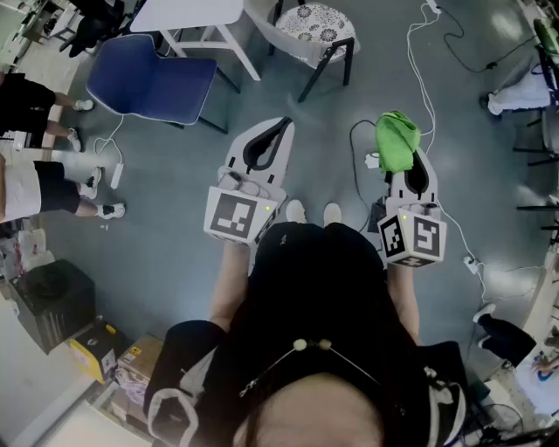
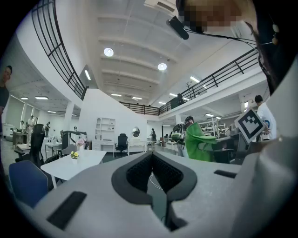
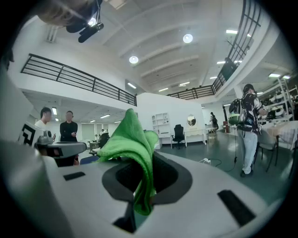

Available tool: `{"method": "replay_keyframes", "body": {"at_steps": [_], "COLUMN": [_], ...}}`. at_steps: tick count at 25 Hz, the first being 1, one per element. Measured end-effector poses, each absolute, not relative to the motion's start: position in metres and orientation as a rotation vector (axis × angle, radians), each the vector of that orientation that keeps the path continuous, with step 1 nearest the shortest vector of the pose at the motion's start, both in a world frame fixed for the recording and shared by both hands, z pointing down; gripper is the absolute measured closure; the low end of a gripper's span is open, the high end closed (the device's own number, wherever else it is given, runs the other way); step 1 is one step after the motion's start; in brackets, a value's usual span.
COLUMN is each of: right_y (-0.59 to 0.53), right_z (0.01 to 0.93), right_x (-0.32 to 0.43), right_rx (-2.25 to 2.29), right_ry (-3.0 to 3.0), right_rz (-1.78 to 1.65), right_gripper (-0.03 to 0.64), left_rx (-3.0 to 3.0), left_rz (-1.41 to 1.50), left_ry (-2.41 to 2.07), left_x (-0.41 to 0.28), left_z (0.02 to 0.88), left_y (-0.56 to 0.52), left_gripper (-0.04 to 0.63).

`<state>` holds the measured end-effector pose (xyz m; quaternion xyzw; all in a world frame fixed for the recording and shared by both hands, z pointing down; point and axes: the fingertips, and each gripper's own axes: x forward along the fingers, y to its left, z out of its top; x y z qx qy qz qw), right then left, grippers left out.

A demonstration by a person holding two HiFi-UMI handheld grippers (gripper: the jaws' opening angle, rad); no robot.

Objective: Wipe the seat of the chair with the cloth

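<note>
My right gripper [image 1: 412, 166] is shut on a green cloth [image 1: 396, 140], which bunches over its fingertips and hides them. In the right gripper view the cloth [image 3: 128, 137] stands up from between the jaws and a fold hangs down the gap. My left gripper [image 1: 286, 124] is shut, with nothing between its dark pads [image 2: 139, 172]. Both grippers are held out level over the grey floor in front of the person's shoes. A blue chair [image 1: 153, 83] stands at the far left, and a white chair with a patterned seat [image 1: 316, 24] at the far middle. Neither gripper is near either chair.
A white table [image 1: 194, 16] stands between the two chairs. White and black cables [image 1: 423, 83] run across the floor at the right, and a power strip [image 1: 116, 175] lies at the left. People [image 1: 35, 175] stand at the left edge. A black bin [image 1: 54, 301] and boxes [image 1: 98, 349] sit at the lower left.
</note>
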<state>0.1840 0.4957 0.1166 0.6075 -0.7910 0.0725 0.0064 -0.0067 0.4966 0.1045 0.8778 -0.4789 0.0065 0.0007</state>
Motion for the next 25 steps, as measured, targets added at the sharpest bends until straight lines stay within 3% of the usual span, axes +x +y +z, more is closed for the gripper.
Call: {"method": "replay_keyframes", "body": {"at_steps": [25], "right_y": [0.473], "right_z": [0.121], "right_x": [0.166], "right_rx": [1.81], "right_ry": [-2.451], "right_rz": [0.152], "right_gripper": [0.572], "left_rx": [2.739], "left_rz": [0.017], "left_ry": [-1.536], "left_x": [-0.031], "left_z": [0.118], "left_y": [0.476], "left_gripper": [0.589]}}
